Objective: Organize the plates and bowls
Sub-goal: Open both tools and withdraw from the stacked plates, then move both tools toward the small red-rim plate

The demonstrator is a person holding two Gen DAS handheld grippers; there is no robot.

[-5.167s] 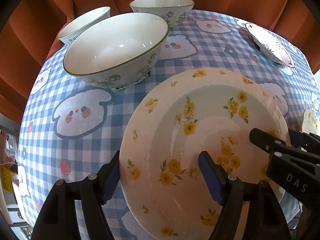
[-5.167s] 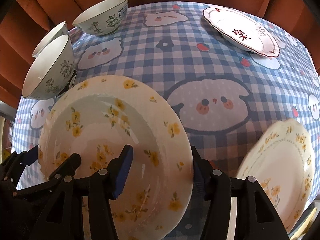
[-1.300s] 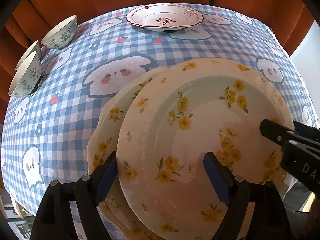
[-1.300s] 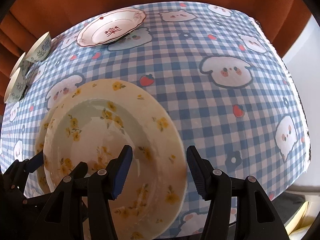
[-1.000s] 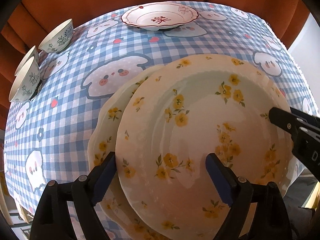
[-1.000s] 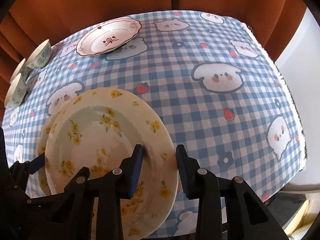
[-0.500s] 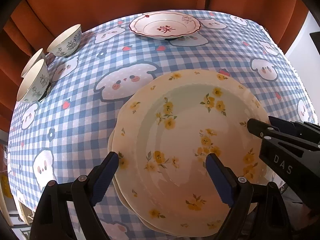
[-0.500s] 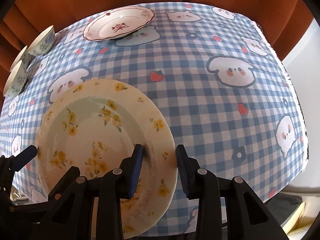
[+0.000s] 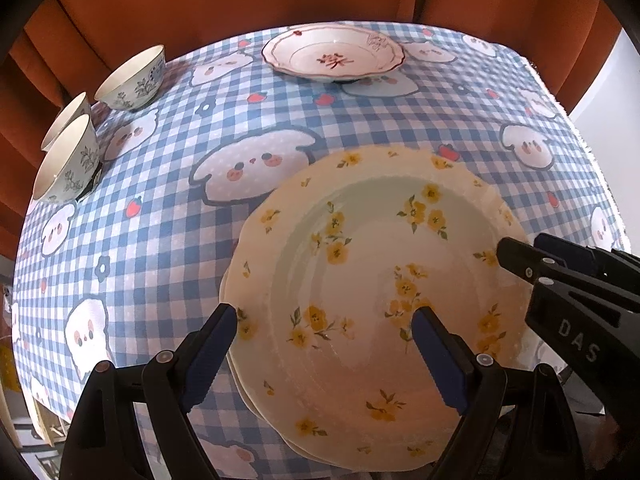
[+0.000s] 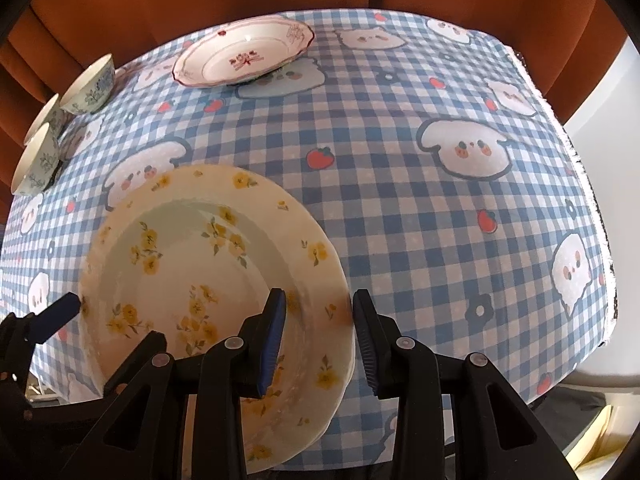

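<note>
**Yellow plate is down on its twin, stack number one basically done**

So the yellow-flower plate (image 9: 380,280) that was in the air a moment ago now sits on the matching plate (image 9: 229,280) underneath, near the counter's (image 9: 160,240) front edge. Only a sliver of the lower plate's rim peeks out on the left side, so they look nested pretty well.

The right tongs (image 10: 318,332) are narrow and straddle the top plate's right rim, one pad inside, one outside. I can't tell if the pads press on it or have let go. The left tongs (image 9: 324,356) are spread wide around the plate's left side, clearly released.

What that means, I reckon: the two yellow plates are sorted. Left to do are the red-trimmed plate (image 9: 332,56) at the far edge and the three bowls (image 9: 132,76) clustered at the far left corner, still unstacked.
</note>
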